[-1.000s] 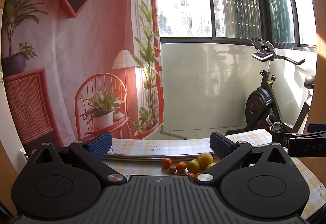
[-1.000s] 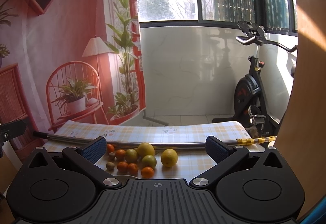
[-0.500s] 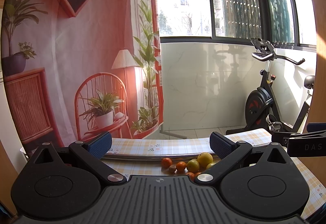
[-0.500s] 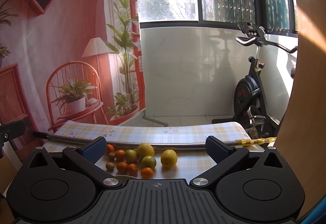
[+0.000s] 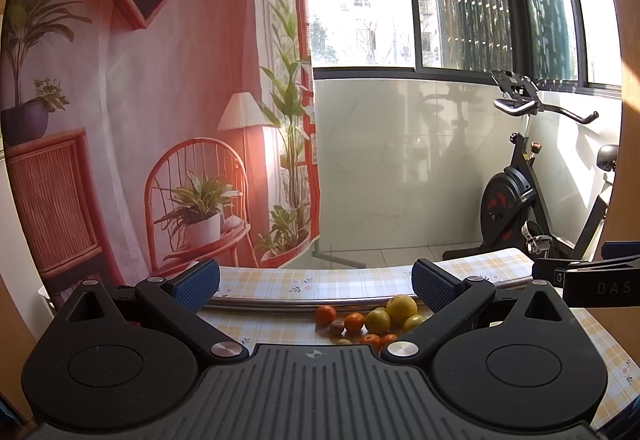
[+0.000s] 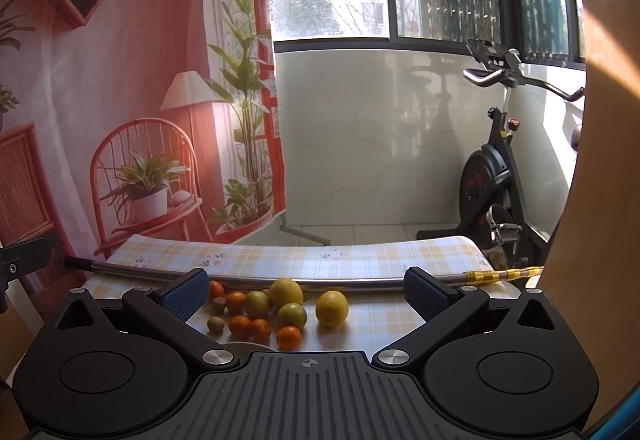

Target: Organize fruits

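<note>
The fruits (image 6: 276, 310) lie loose in a cluster on the checked cloth of the bench (image 6: 360, 260), just on the near side of a long metal pole (image 6: 360, 282) that lies across the bench. Against that pole: two large yellow citrus sit closest to it, one (image 6: 285, 292) touching the group and one (image 6: 331, 308) standing slightly apart to the right; two greenish fruits (image 6: 292, 315) sit just nearer than them, small oranges (image 6: 289, 338) are scattered nearer still, and a couple of little brown fruits (image 6: 215, 325) lie at the left end of the cluster. These look light, round and firm-skinned, so they are likely to roll if nudged and could bruise or slip under a hard pinch; each is best taken across its widest middle with the pads square on opposite sides, starting with the yellow one that stands apart. A pale rim, perhaps a plate, peeks out below the oranges, but too little shows to tell. The right gripper (image 6: 307, 294) is held level and low, facing the pole with the cluster between its fingers, which are spread wide and hold nothing. The left gripper (image 5: 316, 282) is posed likewise, fingers wide apart and empty, with the fruits (image 5: 376, 320) toward its right finger.
</note>
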Action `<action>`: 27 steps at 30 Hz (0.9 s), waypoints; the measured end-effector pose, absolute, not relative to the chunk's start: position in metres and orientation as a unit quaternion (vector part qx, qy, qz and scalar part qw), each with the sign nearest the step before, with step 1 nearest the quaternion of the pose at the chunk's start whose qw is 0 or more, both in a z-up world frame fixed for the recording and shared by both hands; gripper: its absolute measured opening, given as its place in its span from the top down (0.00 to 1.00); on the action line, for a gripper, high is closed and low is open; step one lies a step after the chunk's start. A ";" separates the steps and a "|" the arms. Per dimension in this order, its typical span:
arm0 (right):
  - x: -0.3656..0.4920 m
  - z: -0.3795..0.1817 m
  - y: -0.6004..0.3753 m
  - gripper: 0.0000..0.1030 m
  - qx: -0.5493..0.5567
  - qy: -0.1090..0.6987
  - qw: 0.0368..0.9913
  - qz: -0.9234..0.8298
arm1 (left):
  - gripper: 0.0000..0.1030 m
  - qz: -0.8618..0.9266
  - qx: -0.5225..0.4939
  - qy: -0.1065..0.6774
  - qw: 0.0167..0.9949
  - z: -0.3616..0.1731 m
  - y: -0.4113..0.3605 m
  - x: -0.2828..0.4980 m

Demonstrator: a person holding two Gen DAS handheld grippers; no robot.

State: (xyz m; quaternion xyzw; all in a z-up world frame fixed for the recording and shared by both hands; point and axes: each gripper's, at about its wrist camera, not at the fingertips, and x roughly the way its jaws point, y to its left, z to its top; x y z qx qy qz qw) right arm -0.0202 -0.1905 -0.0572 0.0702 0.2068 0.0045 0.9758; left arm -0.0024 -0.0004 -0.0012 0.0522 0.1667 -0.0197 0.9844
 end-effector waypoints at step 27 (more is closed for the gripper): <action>0.046 -0.134 -0.186 0.00 0.080 0.319 0.945 0.001 | 0.00 -0.007 0.056 0.296 0.954 -0.066 0.013 0.068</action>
